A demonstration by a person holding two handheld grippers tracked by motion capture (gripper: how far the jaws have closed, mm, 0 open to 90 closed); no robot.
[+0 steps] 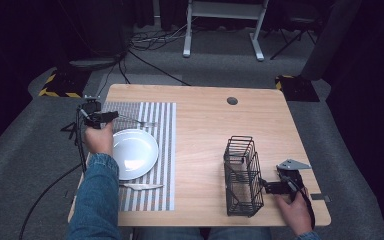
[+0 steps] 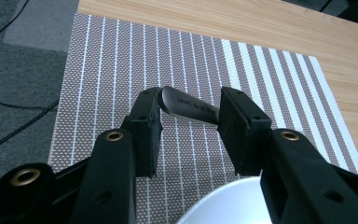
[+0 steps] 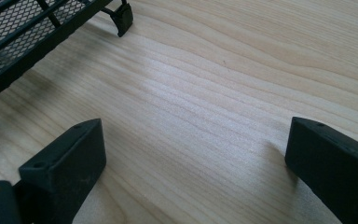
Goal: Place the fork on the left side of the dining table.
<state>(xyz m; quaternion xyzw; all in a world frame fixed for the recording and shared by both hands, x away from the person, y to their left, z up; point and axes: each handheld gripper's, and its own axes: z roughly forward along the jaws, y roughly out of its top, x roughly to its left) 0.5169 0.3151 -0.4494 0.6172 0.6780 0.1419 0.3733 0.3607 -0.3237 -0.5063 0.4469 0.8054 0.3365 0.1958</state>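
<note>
The left hand-held gripper, jaws part-open, is straddling the fork handle lying crosswise on the placemat; the right hand-held gripper is resting wide open, empty.

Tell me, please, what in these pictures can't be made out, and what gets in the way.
- Fork: left gripper view, only its handle end shows; the left gripper jaw hides the rest, so a firm grip is uncertain.
- Handle engraving: left gripper view, too small to read.
- Knife: high view, too small for detail.
- Wire basket: right gripper view, cut off by the top-left edge; right gripper jaws stand wide apart.
</note>
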